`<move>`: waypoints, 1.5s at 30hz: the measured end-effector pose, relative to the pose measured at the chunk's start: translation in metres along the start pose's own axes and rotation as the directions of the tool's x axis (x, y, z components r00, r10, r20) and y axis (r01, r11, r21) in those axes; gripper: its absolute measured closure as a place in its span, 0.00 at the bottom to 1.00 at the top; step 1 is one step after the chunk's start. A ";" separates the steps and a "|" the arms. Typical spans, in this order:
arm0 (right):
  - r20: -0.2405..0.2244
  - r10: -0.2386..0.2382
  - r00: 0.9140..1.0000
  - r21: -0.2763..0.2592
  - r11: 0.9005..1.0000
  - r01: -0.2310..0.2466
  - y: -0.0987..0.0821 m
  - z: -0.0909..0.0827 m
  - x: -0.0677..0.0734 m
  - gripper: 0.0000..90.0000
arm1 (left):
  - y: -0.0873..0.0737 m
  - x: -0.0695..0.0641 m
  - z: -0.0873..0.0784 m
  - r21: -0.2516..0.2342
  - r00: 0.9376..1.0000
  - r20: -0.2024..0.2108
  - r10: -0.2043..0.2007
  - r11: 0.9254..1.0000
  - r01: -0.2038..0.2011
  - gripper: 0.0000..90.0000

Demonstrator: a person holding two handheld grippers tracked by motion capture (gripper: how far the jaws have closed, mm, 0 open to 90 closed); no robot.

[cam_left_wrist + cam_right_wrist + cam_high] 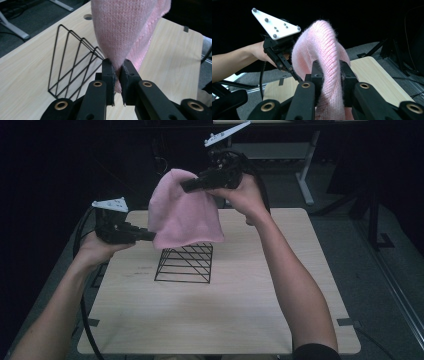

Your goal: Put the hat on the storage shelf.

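Observation:
A pink knitted hat (182, 215) hangs in the air over the wooden table (240, 310), stretched between both grippers. My left gripper (151, 236) is shut on the hat's lower left edge; in the left gripper view the pads (111, 72) pinch the knit (120, 30). My right gripper (186, 185) is shut on the top of the hat; a thick fold of the knit (324, 45) sits clamped between its jaws (329, 68). Directly under the hat stands a black wire rack (185, 262) (72, 62). The left gripper (295, 76) also shows in the right gripper view.
A white desk leg (305, 180) stands on the grey floor beyond the table's far right corner. A black cable (82, 310) trails down off the table's left edge. The table has a round hole (88, 17) near one edge.

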State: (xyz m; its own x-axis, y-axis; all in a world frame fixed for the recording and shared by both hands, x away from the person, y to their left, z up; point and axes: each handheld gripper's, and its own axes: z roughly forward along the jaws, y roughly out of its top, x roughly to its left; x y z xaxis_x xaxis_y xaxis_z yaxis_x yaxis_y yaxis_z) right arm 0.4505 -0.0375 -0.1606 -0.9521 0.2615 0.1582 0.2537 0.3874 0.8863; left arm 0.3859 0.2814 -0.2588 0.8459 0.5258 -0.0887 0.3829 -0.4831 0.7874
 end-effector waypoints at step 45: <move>-0.017 0.056 0.998 0.025 0.998 -0.056 -0.022 0.030 -0.018 0.85 | -0.018 0.022 0.016 0.091 0.995 -0.104 -0.002 0.996 0.011 0.93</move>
State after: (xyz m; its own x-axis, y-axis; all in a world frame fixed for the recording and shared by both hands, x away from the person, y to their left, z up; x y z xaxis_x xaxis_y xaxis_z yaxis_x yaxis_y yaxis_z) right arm 0.4676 -0.0241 -0.1966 -0.9391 0.2680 0.2152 0.3106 0.3938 0.8651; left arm 0.4032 0.2906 -0.2845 0.8022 0.5966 -0.0260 0.4243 -0.5389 0.7277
